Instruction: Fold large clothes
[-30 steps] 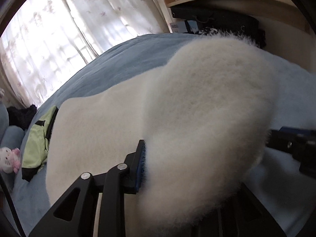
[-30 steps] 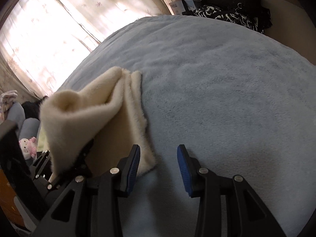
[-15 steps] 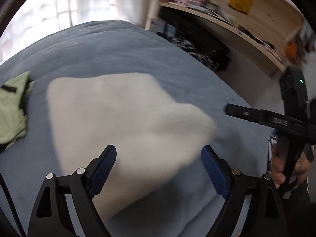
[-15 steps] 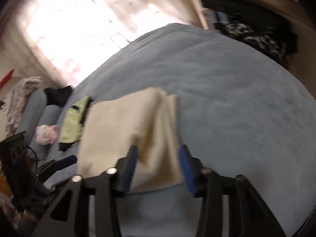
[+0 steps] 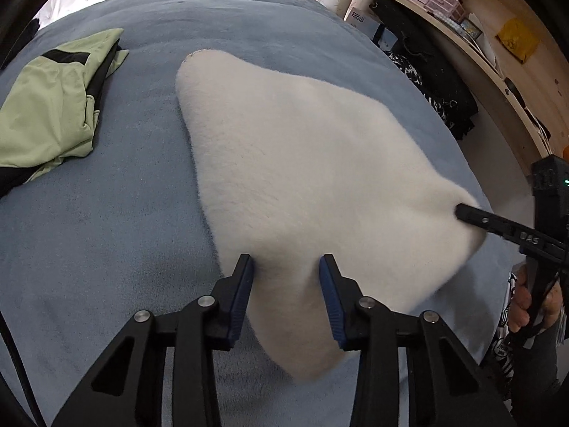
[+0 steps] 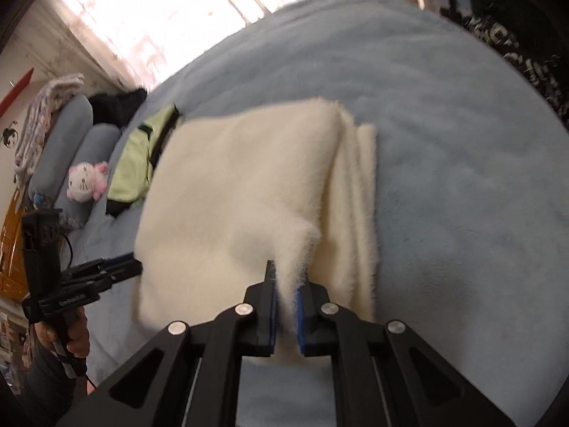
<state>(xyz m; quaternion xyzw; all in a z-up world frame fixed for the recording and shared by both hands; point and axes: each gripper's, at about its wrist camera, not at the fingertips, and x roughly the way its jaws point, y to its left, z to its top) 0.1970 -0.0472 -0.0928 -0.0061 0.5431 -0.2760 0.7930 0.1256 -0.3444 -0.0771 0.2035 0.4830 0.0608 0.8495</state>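
Observation:
A fluffy cream-white garment (image 5: 302, 163) lies folded on the blue bed (image 5: 106, 231); it also shows in the right wrist view (image 6: 242, 192). My left gripper (image 5: 286, 277) is partly open, its fingers astride the garment's near edge without pinching it. My right gripper (image 6: 286, 284) is shut on a raised tuft at the garment's near corner. It enters the left wrist view at the right (image 5: 462, 211), gripping the garment's right corner. The left gripper appears at the left of the right wrist view (image 6: 131, 267), at the garment's left edge.
A light green and black garment (image 5: 49, 106) lies crumpled on the bed to the left. Pillows (image 6: 60, 149) and a plush toy (image 6: 87, 181) sit at the bed's head. A wooden shelf (image 5: 490, 46) and dark clothes (image 5: 437, 85) are beyond the bed's right side.
The left gripper let go of the lifted garment, which now lies flat, and its jaws narrowed around the near edge. The right gripper moved onto the garment's corner and shut on it.

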